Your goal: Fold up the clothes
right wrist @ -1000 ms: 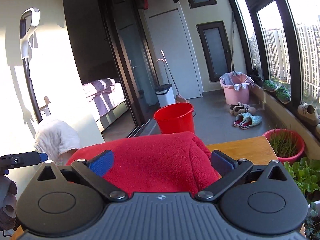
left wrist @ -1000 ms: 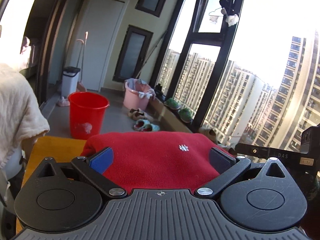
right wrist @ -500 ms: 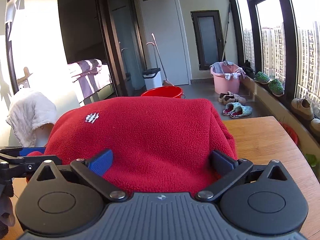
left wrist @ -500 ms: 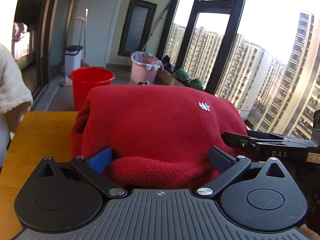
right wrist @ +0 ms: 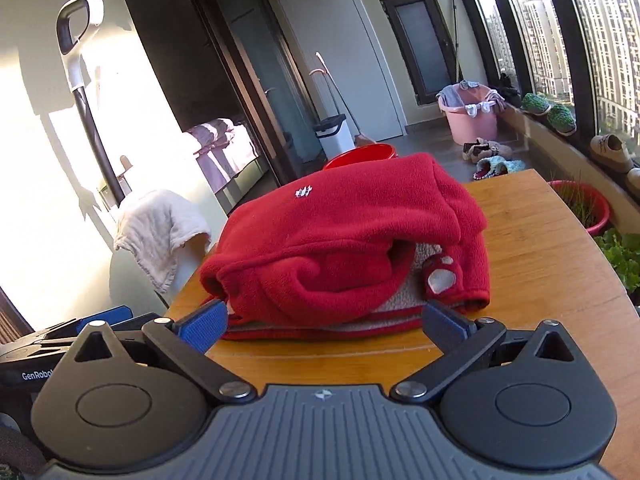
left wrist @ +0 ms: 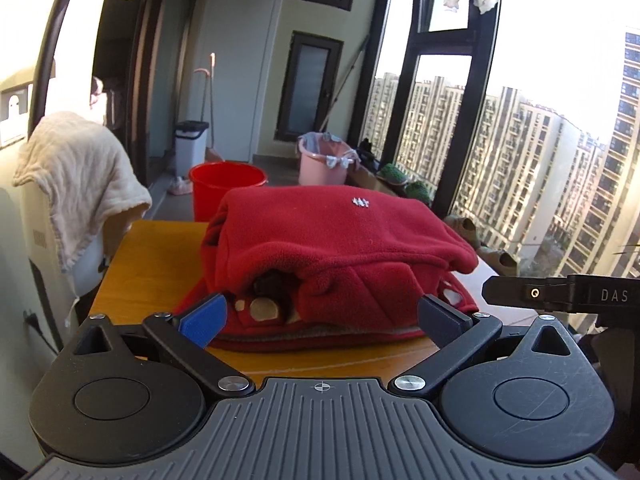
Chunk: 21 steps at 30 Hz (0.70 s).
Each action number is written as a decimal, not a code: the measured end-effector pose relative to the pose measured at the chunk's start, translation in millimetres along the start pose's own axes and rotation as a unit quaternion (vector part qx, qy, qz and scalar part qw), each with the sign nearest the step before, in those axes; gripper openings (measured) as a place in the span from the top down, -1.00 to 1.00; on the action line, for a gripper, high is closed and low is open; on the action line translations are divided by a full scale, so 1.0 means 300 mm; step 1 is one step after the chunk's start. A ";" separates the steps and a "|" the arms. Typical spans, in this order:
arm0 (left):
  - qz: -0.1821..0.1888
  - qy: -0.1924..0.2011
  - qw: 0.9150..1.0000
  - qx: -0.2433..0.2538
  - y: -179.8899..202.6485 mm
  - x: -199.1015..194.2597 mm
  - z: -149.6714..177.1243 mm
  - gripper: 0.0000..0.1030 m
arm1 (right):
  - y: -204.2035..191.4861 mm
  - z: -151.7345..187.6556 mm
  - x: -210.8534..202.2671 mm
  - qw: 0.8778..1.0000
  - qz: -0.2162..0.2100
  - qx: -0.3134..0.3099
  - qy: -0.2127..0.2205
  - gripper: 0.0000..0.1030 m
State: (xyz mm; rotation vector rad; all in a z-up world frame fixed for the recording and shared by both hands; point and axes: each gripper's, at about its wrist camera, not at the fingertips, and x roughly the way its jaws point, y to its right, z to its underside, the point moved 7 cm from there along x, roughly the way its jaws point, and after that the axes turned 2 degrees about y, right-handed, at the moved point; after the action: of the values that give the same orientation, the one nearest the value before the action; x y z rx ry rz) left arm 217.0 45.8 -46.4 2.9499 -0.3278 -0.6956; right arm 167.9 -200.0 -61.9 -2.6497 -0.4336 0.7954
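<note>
A red fleece garment point(left wrist: 340, 248) lies folded in a thick bundle on the wooden table point(left wrist: 160, 256); a small white logo faces up. It also shows in the right wrist view point(right wrist: 344, 240), with a paw-print cuff at its front right. My left gripper point(left wrist: 322, 320) is open and empty, just in front of the bundle's near edge. My right gripper point(right wrist: 324, 322) is open and empty, also just before the bundle. The right gripper's side shows at the right of the left wrist view point(left wrist: 560, 294).
A white towel point(left wrist: 80, 172) hangs over a chair left of the table. A red bucket point(left wrist: 226, 182), a pink basin point(left wrist: 324, 162) and shoes stand on the balcony floor beyond. A red plant pot point(right wrist: 580, 204) and green plants sit off the table's right edge.
Both grippers were shut on the red garment and carried it down. Now they have let go and drawn back, and the folded bundle rests on the table.
</note>
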 end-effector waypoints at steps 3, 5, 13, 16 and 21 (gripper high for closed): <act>-0.057 -0.021 0.998 0.010 0.041 -0.094 0.061 -1.00 | -0.015 0.088 -0.095 1.000 0.024 0.002 -0.004 -1.00; -0.085 -0.025 0.996 0.002 0.057 -0.138 0.091 -1.00 | -0.026 0.137 -0.160 0.998 0.052 -0.010 0.019 -1.00; -0.091 -0.065 0.993 -0.027 0.073 -0.165 0.167 -1.00 | -0.055 0.231 -0.246 0.988 0.136 -0.058 0.045 -1.00; -0.103 -0.066 0.992 -0.018 0.091 -0.195 0.206 -1.00 | -0.069 0.238 -0.255 0.986 0.139 -0.079 0.044 -1.00; -0.109 -0.060 0.992 -0.003 0.112 -0.209 0.204 -1.00 | -0.057 0.271 -0.224 0.987 0.142 -0.074 0.004 -1.00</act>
State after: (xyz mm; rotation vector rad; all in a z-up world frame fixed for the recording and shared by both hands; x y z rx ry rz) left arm 128.4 25.0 -69.3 2.9727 -0.0101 -0.8996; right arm 64.4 -191.5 -87.4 -2.8946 -0.1161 0.8632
